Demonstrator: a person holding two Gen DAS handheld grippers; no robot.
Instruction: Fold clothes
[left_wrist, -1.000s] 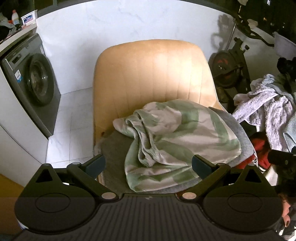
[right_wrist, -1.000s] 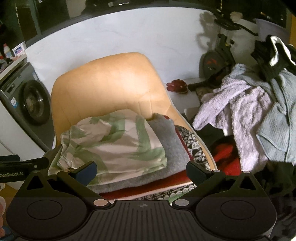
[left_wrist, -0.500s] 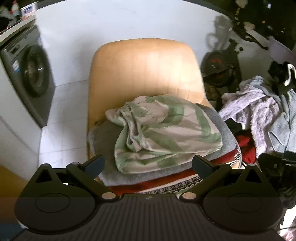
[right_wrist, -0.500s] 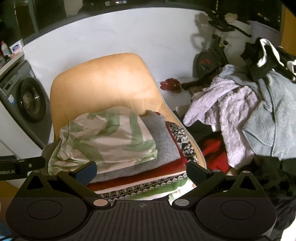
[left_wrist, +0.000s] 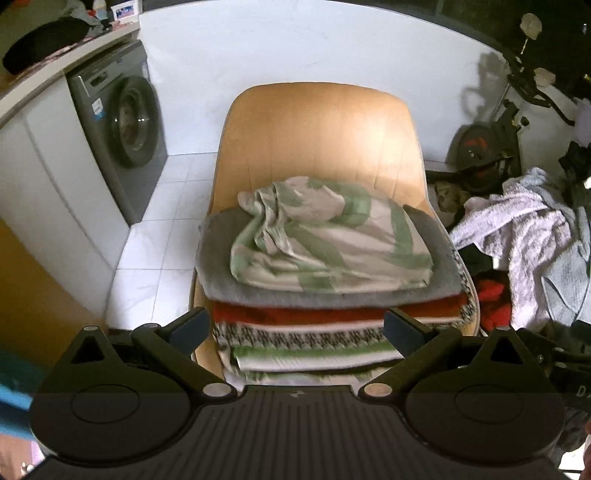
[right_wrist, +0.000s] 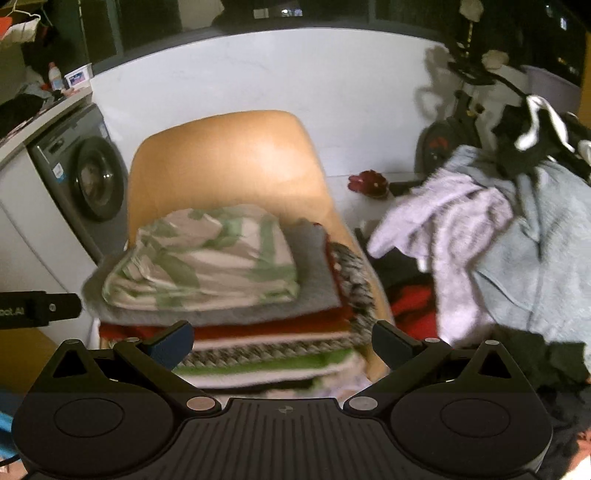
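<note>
Left gripper (left_wrist: 295, 330) and right gripper (right_wrist: 282, 341): fingers spread wide, nothing between them, both held clear of the clothing. Directly ahead, a stack of folded clothes (left_wrist: 332, 314) rests on the seat of a tan chair (left_wrist: 321, 125), with a green-and-white patterned garment (left_wrist: 328, 243) on top of a grey one (left_wrist: 439, 254). Unfolded laundry (right_wrist: 491, 240) is heaped to the right; a washing machine (left_wrist: 122, 122) stands to the left.

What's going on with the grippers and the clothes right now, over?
Left gripper open, empty. Right gripper open, empty. Green-patterned cloth tops the folded stack on the chair. Unfolded pile waits right; nothing blocking.
</note>
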